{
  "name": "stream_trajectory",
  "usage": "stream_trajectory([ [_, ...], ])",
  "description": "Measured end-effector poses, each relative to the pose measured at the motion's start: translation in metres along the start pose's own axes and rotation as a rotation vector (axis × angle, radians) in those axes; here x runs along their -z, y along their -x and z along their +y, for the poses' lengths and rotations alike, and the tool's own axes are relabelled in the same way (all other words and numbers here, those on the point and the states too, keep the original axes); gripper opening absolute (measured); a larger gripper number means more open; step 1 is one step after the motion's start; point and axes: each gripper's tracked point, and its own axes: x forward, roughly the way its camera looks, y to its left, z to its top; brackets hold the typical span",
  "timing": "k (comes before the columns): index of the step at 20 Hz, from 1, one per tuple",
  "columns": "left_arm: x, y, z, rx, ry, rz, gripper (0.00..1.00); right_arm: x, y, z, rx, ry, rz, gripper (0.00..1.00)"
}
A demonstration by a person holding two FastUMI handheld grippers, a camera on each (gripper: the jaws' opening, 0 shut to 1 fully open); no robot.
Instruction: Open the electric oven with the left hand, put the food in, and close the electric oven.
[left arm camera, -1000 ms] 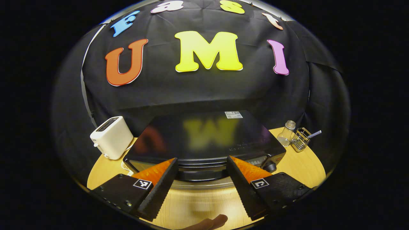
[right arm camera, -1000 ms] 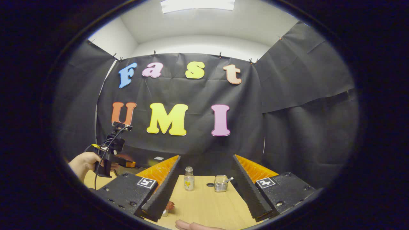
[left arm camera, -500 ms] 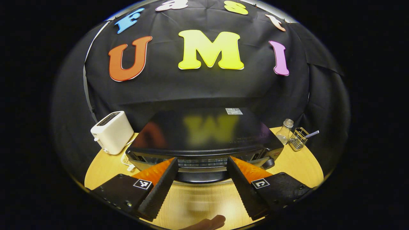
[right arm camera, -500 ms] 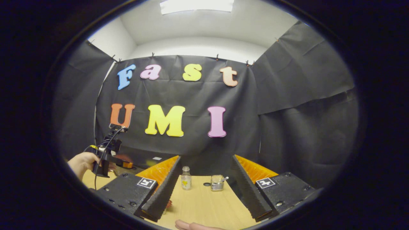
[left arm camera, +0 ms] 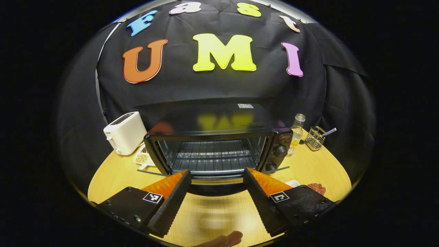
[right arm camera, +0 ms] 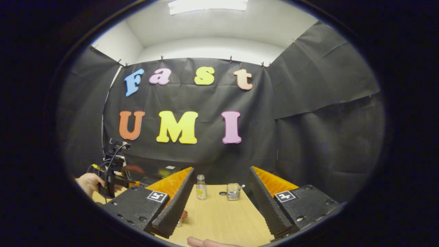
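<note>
Item: electric oven [left arm camera: 219,144], door down, rack exposed, just beyond your left gripper [left arm camera: 216,192], fingers spread, gripping nothing.

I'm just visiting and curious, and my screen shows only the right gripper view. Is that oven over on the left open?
Observer: Yes. The left gripper view shows the electric oven with its door folded down.
Operator: Is anything inside it?
Observer: No, its wire rack is bare.
Operator: What's on its far side?
Observer: A white toaster stands on the table, left of the oven in that view.
</note>
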Motion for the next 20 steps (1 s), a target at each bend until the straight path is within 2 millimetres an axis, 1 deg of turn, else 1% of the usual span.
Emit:
stream_trajectory([
  [5,0.036,0.016,-0.003,-0.002,-0.002,-0.008,0.97,0.005,0.004,0.009,-0.016,-0.009,0.033,0.99],
  [7,0.05,0.018,-0.004,-0.001,-0.001,-0.005,0.98,0.008,0.004,0.01,-0.013,-0.009,0.038,0.98],
  [10,0.071,0.023,-0.005,-0.003,0.001,0.002,0.97,0.017,0.001,0.013,-0.013,-0.015,0.06,0.99],
  [15,0.112,0.021,-0.009,-0.003,-0.005,0.035,0.97,0.037,-0.007,0.02,-0.019,-0.008,0.114,0.99],
  [19,0.151,0.012,-0.01,0.0,0.009,0.111,0.97,0.049,-0.01,0.029,-0.028,0.003,0.14,0.99],
  [20,0.152,0.013,-0.011,-0.001,0.006,0.102,0.97,0.053,-0.012,0.03,-0.028,0.007,0.145,0.99],
])
